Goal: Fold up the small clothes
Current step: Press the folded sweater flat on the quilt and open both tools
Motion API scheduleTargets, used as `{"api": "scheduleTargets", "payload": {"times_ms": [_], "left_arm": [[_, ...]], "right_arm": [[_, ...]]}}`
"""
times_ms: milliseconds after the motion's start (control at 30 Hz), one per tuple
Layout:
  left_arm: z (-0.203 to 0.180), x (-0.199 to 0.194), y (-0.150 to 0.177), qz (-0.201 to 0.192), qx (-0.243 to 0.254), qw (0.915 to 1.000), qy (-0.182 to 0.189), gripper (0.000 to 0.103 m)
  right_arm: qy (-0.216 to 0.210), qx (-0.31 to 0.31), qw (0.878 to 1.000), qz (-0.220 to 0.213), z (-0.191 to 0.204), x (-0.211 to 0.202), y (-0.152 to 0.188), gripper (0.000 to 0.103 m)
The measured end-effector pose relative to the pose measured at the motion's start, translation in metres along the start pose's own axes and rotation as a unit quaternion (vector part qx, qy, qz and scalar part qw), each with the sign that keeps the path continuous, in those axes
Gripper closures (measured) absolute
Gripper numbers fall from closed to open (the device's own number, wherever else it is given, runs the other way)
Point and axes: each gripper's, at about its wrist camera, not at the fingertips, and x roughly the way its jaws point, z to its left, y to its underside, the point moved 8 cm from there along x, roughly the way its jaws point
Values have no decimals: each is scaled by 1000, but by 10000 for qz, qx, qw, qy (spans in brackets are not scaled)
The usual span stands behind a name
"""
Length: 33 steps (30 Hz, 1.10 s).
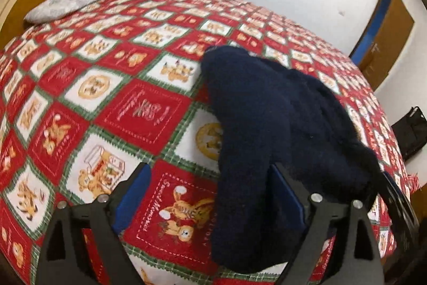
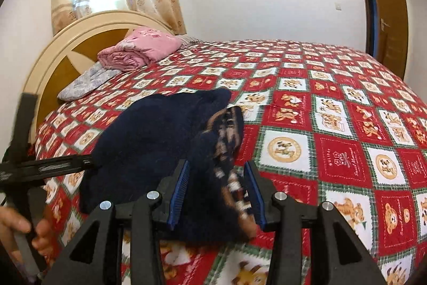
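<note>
A dark navy knitted garment lies bunched on the red checked bedspread. My left gripper stands wide open. The garment's near end lies between its fingers, against the right-hand pad and well apart from the other. In the right wrist view the garment shows a brown and white patterned band, blurred. That end hangs loosely between the blue pads of my right gripper, whose jaws are partly apart and not pressing on it. A hand holds the left gripper's handle at the left edge.
At the head of the bed a folded pink blanket rests on a grey pillow, against the round headboard. A brown door is at the far right. A black bag sits on the floor beside the bed.
</note>
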Motion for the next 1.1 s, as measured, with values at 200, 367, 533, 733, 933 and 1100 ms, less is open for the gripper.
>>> {"api": "scheduleTargets", "payload": {"times_ms": [200,367,533,733,933,1100], "left_arm": [[-1,11,16,75,160,9980,-600,9],[7,19,22,197,77,9955,-919,1],[4,19,23,41,308,9921,-1213,0],[-1,10,31,93,382,9925,-1161,0],[-1,-8,45,5,266,9943,-1035,2],[-20,-29,53,-107,558,9943,-897,2]], "right_arm": [[-369,-283,9989,107,24,7,4,64],[-238,281,9935,1078,-10,54,40,64],[-288,404,9925,1118,-12,59,40,64],[-204,356,9922,1178,-11,47,44,62],[-387,955,9923,684,-9,-4,51,62],[-365,1101,9930,228,-5,-44,54,62]]}}
